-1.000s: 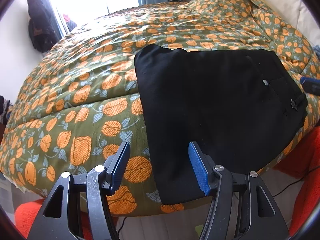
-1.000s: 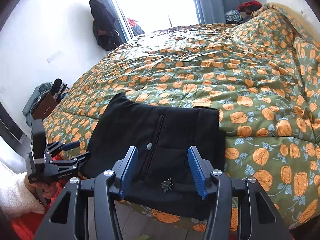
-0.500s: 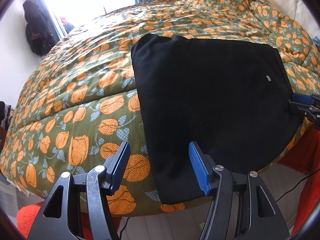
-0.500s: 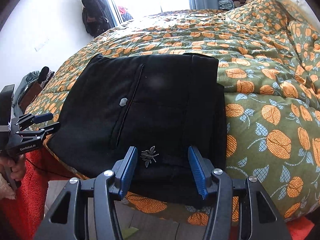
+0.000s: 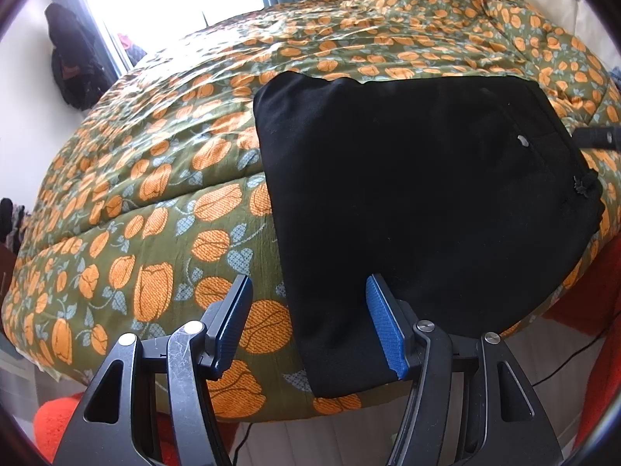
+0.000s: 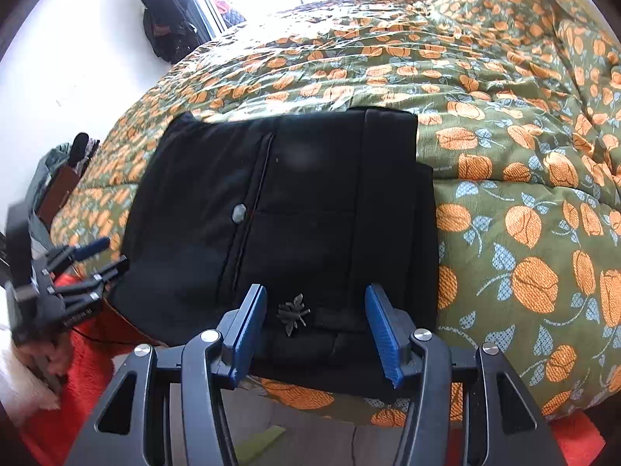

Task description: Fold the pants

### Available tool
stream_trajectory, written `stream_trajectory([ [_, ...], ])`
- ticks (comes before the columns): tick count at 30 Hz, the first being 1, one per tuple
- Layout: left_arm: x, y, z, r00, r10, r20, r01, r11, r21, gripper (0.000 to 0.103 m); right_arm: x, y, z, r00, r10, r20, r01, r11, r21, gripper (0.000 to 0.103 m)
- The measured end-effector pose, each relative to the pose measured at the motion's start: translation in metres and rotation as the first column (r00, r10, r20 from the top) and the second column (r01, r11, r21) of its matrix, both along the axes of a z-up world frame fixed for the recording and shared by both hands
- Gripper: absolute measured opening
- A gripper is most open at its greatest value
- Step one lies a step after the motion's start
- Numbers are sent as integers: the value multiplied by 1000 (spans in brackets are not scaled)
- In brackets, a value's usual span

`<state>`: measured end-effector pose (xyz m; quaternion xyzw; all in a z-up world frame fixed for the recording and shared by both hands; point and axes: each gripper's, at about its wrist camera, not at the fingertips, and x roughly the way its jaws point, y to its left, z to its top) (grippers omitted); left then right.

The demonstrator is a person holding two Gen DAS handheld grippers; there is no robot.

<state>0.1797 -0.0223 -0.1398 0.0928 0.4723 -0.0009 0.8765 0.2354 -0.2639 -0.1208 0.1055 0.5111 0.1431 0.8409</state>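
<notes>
Two grippers, left gripper (image 5: pixel 308 330) and right gripper (image 6: pixel 316 334), hover wide-fingered (holding nothing) at the folded black pants (image 6: pixel 287 209) on the bed (image 6: pixel 504 124); the final fold needs both near corners pinched evenly.

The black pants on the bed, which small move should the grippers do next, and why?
Probably pull both grippers back and stop. The black pants already lie as a compact folded block on the floral duvet, and both the left gripper and the right gripper are open, holding nothing. At most, tidy the near edge hanging over the side.
</notes>
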Motion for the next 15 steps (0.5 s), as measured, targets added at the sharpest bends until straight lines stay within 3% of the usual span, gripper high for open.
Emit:
stream_trajectory([
  [3,1,0,0,1000,0,-1,0,1000,1,63,33,-3,31,996,-21,81,23,999,-22,53],
  [5,1,0,0,1000,-2,2,2,1000,5,63,60,0,36,996,-11,92,14,999,-36,53],
  [11,-1,-3,-1,1000,-5,9,5,1000,7,63,108,-12,-32,989,-102,-107,103,995,6,54],
  [13,-1,-4,-1,1000,-4,11,4,1000,12,63,106,-21,-40,982,-149,-113,157,985,70,54],
  [15,-1,-5,-1,1000,-6,10,6,1000,17,63,103,-23,-36,982,-153,-110,161,984,76,54],
])
